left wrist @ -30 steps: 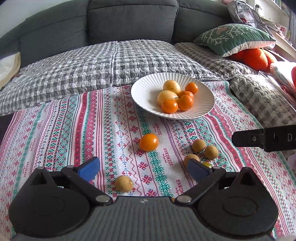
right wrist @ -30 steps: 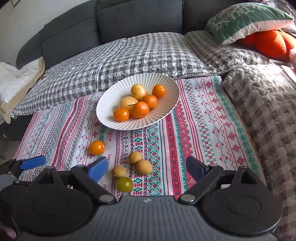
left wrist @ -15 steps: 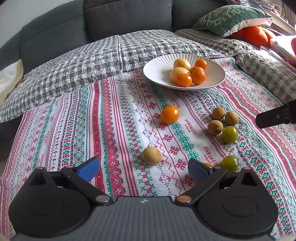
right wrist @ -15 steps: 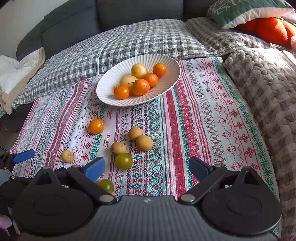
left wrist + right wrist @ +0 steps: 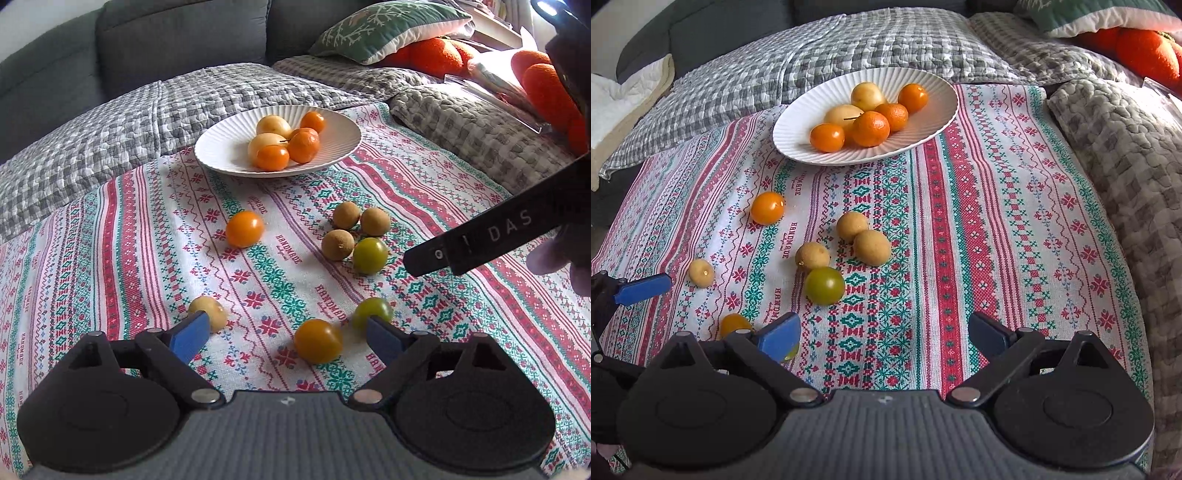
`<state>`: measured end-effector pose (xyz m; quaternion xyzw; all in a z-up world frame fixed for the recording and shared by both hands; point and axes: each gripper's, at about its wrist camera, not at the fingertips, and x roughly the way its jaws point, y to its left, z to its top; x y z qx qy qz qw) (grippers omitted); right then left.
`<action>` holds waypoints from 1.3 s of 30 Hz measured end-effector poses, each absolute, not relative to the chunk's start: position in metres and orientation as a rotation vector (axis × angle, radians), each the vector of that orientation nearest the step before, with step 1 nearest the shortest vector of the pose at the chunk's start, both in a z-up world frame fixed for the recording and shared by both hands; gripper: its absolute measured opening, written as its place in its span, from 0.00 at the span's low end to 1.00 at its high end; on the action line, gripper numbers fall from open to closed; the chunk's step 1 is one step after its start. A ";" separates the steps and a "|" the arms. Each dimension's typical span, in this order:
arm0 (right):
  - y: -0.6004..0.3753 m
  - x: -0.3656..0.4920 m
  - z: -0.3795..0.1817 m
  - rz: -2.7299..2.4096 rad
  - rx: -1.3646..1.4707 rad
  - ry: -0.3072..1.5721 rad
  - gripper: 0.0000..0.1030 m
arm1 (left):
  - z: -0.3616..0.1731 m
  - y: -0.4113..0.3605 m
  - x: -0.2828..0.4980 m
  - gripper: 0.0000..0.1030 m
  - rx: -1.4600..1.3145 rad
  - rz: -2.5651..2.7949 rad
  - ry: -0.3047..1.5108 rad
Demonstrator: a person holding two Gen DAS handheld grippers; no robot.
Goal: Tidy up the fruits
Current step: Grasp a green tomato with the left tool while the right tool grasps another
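A white ribbed plate (image 5: 221, 147) (image 5: 798, 136) at the back of the patterned cloth holds several orange and yellow fruits. Loose on the cloth lie an orange tomato (image 5: 244, 229) (image 5: 767, 208), three brown round fruits (image 5: 337, 244) (image 5: 871, 247) and a green tomato (image 5: 370, 255) (image 5: 824, 285). My left gripper (image 5: 286, 338) hangs low, jaws closing. A second orange tomato (image 5: 317, 341) sits between them untouched, with a green tomato (image 5: 372, 313) by the right pad and a pale yellow fruit (image 5: 208, 314) behind the left pad. My right gripper (image 5: 884, 334) stands open over bare cloth.
A grey checked quilt (image 5: 849, 40) and a dark sofa back lie behind the plate. A green pillow (image 5: 384, 29) and orange plush cushions (image 5: 436, 55) sit at the right. The right gripper's black finger (image 5: 480, 236) crosses the left wrist view. White fabric (image 5: 620, 99) lies at the left.
Both grippers have sunk towards the cloth, so the fruits look bigger. The left gripper's jaws have narrowed, and a near orange tomato has come into view between them.
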<state>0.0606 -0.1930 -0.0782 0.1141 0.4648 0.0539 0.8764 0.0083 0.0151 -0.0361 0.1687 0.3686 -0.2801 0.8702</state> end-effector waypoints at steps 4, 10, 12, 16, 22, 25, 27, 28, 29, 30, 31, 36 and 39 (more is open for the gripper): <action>-0.192 0.064 -0.080 0.108 0.257 0.974 0.93 | -0.038 0.001 0.002 0.74 0.380 -0.651 0.763; -0.191 0.069 -0.084 0.126 0.294 0.985 0.90 | -0.045 -0.016 -0.004 0.56 0.431 -0.705 0.769; -0.189 0.069 -0.084 0.127 0.287 0.988 0.89 | -0.047 -0.019 -0.006 0.53 0.454 -0.708 0.758; -0.187 0.068 -0.084 0.130 0.271 0.988 0.89 | -0.049 -0.021 -0.008 0.42 0.472 -0.714 0.765; -0.188 0.070 -0.084 0.132 0.272 0.990 0.87 | -0.057 -0.030 -0.011 0.22 0.533 -0.734 0.774; -0.188 0.070 -0.085 0.134 0.270 0.991 0.86 | -0.056 -0.029 -0.010 0.19 0.527 -0.731 0.778; -0.188 0.070 -0.086 0.132 0.270 0.994 0.85 | -0.055 -0.028 -0.009 0.18 0.523 -0.727 0.782; -0.189 0.071 -0.086 0.132 0.272 0.995 0.85 | -0.055 -0.028 -0.009 0.18 0.520 -0.725 0.785; -0.189 0.071 -0.086 0.131 0.274 0.995 0.84 | -0.054 -0.027 -0.008 0.18 0.517 -0.725 0.787; -0.190 0.071 -0.086 0.130 0.275 0.995 0.84 | -0.053 -0.026 -0.007 0.18 0.511 -0.723 0.790; -0.190 0.071 -0.086 0.129 0.278 0.995 0.84 | -0.052 -0.025 -0.007 0.18 0.504 -0.722 0.791; -0.193 0.070 -0.086 0.131 0.305 0.995 0.81 | -0.045 -0.021 -0.005 0.18 0.458 -0.707 0.787; -0.195 0.071 -0.086 0.138 0.334 0.995 0.79 | -0.042 -0.018 -0.002 0.18 0.438 -0.699 0.788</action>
